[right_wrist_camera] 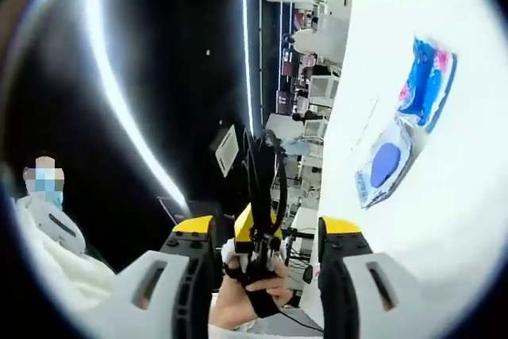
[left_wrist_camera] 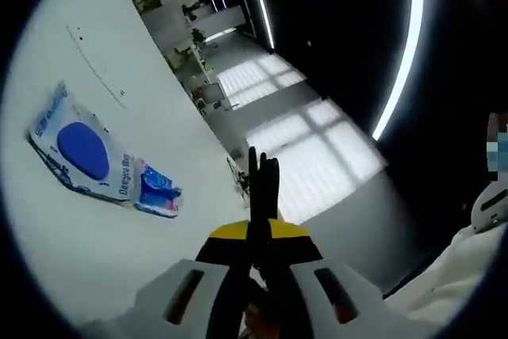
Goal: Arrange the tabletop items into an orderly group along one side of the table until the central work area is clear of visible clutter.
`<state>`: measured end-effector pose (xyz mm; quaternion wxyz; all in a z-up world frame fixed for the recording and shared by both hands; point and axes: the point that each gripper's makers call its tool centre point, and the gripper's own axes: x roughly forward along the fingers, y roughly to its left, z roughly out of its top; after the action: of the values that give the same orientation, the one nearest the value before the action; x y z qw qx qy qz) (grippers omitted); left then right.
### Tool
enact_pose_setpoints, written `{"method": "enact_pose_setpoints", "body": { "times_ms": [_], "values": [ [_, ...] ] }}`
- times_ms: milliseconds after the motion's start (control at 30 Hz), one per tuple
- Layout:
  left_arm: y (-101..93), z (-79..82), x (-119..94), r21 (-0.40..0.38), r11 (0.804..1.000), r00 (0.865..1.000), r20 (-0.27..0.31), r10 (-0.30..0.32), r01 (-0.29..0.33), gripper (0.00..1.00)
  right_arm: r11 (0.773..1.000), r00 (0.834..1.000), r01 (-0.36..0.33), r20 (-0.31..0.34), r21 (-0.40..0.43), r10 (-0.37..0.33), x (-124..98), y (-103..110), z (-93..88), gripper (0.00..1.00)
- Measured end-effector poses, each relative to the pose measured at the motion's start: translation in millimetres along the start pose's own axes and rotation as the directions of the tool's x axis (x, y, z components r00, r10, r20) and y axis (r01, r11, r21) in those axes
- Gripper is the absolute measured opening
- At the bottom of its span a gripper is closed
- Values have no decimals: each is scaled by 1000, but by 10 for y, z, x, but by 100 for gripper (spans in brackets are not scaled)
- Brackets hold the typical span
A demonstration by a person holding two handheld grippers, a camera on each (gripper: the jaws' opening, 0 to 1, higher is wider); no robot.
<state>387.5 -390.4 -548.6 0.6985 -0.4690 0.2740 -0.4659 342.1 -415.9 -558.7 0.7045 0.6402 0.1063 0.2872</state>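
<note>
In the left gripper view the left gripper (left_wrist_camera: 263, 166) rises from six o'clock with its two black jaws pressed together, nothing between them, the tips over the edge of the white table (left_wrist_camera: 119, 220). On that table, out toward nine o'clock, lies a flat white packet with a blue oval (left_wrist_camera: 78, 151); touching its lower-right end is a small blue and pink tissue pack (left_wrist_camera: 159, 190). Past the table edge a grey floor with bright window patches spreads toward three o'clock. In the right gripper view the right gripper (right_wrist_camera: 260, 166) also rises from six o'clock, jaws drawn together and empty, with a hand (right_wrist_camera: 252, 291) at its base. The table fills the side toward three o'clock, tilted steeply; the white packet (right_wrist_camera: 384, 166) lies near three o'clock, the tissue pack (right_wrist_camera: 427, 78) touching it toward two o'clock. A person in white sits at about eight o'clock.
</note>
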Motion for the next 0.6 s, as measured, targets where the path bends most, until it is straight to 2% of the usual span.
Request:
{"method": "enact_pose_setpoints", "body": {
  "times_ms": [67, 133, 167, 233, 300, 333, 367, 467, 533, 600],
  "values": [
    [-33, -34, 67, 3, 1000, 1000, -5, -3, 3, 2, 997, 998, -51, 45, 57, 48, 75, 167, 59, 50],
    [-40, -84, 108, 37, 999, 1000, -26, 7, -6, 2, 999, 997, -43, 64, 29, 41, 108, 218, 126, 45],
    [-49, -88, 120, 36, 999, 1000, -22, 4, -3, 2, 1000, 997, 2, 81, 0, -2, 115, 167, 186, 44],
    [-64, -68, 132, 2, 1000, 1000, 1, -7, 7, 3, 1000, 997, 13, 81, 4, -13, 107, 155, 197, 32],
    [-67, -85, 141, -8, 1000, 1000, -9, -14, 14, 3, 996, 995, 76, 69, -43, -72, 67, 17, 195, 13],
    [-24, -147, 129, 27, 1000, 999, -45, 10, -8, 3, 994, 995, 87, 58, -63, -84, 49, -16, 186, 13],
    [30, -187, 131, 68, 997, 997, -64, 46, -42, 3, 994, 994, 100, 52, -39, -98, 19, -34, 175, 12],
    [106, -286, 116, 69, 994, 990, -108, 89, -82, 4, 987, 987, 159, 27, -32, -158, -50, -131, 139, 10],
    [185, -361, 90, 105, 988, 982, -138, 130, -116, 6, 976, 979, 205, 0, -76, -206, -87, -186, 121, 8],
    [212, -396, 89, 106, 987, 980, -144, 135, -121, 8, 969, 976, 215, -16, -122, -218, -94, -187, 132, 7]
  ]
}}
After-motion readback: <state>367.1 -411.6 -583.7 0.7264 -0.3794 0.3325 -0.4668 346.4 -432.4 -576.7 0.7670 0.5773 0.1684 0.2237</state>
